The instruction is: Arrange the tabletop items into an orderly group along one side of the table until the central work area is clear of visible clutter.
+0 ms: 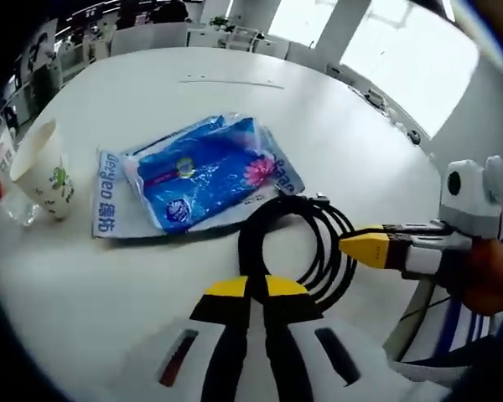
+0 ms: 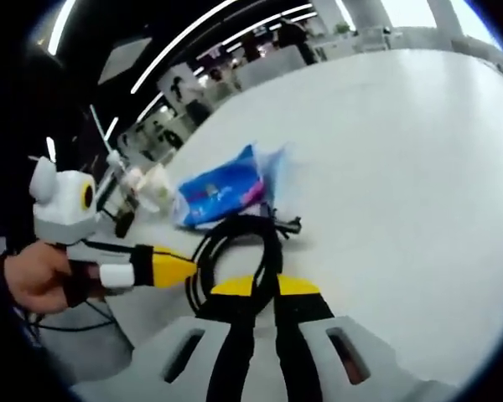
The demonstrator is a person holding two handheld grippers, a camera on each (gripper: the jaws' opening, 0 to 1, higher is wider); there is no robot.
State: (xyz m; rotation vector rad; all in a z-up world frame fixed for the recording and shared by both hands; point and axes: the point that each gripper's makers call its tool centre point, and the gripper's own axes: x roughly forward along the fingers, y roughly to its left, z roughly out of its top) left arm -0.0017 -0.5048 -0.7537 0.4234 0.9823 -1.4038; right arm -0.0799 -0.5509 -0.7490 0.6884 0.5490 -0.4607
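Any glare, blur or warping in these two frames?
Left gripper view: sharp, bright window blown out top right, glare on the blue packet, table edge bent by fisheye. Right gripper view: softer, packet and background smeared, ceiling lights streaked, black cable fairly crisp.

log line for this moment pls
left gripper: shut on black cable coil | right gripper: shut on coil | blue packet, paper cup: untouched

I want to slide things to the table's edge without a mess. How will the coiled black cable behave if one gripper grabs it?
The black cable lies in loose loops with no tie that I can see, so it would probably sag and uncoil when lifted by one strand. It looks light, so dragging it across the smooth white table should be easy. Its free end may trail.
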